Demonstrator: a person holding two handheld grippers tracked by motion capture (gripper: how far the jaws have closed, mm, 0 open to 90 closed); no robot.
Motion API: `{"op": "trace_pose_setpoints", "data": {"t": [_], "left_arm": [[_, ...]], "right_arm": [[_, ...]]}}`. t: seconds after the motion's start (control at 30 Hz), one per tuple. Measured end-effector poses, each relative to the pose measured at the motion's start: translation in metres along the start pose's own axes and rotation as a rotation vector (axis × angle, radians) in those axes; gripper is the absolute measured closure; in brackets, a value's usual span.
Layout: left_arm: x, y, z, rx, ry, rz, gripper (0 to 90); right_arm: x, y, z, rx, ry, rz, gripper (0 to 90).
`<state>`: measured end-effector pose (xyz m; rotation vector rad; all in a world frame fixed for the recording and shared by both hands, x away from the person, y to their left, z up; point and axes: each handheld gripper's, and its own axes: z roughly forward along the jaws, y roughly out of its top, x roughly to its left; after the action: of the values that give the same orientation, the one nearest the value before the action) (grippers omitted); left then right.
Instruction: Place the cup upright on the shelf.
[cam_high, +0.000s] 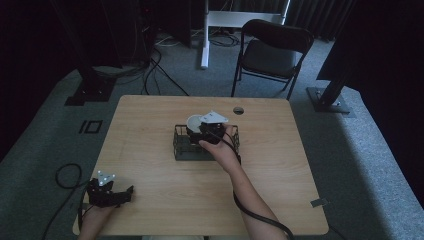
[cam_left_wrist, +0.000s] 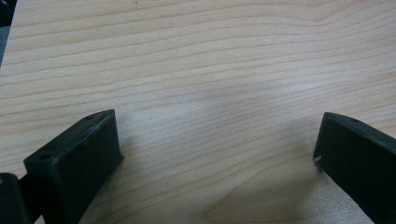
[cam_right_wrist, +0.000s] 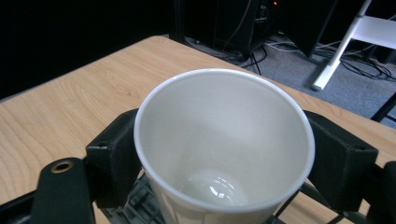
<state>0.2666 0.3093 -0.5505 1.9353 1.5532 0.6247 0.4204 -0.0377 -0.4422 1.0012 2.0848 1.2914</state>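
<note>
A white paper cup (cam_right_wrist: 224, 154) stands upright and empty between the two black jaws of my right gripper (cam_right_wrist: 224, 158), which press on its sides. From above, the white paper cup (cam_high: 194, 121) and the right gripper (cam_high: 207, 131) sit over the far side of a black wire basket (cam_high: 186, 149) at the table's middle. My left gripper (cam_high: 111, 193) rests at the table's near left corner. Its jaws stand wide apart over bare wood, the left gripper (cam_left_wrist: 217, 149) holding nothing.
The wooden table (cam_high: 150, 165) has a round cable hole (cam_high: 238, 110) near its far edge. A black folding chair (cam_high: 270, 52) stands behind the table, beside a white stand leg (cam_high: 205, 45). Cables (cam_high: 67, 175) lie on the grey carpet to the left.
</note>
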Motion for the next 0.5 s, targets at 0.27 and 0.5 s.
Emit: {"op": "trace_pose_setpoints", "data": {"t": [0.27, 0.5], "left_arm": [[0.000, 0.000, 0.000, 0.000, 0.000, 0.000, 0.7], [0.000, 0.000, 0.000, 0.000, 0.000, 0.000, 0.7]], "right_arm": [[-0.002, -0.007, 0.004, 0.023, 0.002, 0.018, 20.0], [-0.002, -0.011, 0.007, 0.024, 0.003, 0.018, 19.9]]}}
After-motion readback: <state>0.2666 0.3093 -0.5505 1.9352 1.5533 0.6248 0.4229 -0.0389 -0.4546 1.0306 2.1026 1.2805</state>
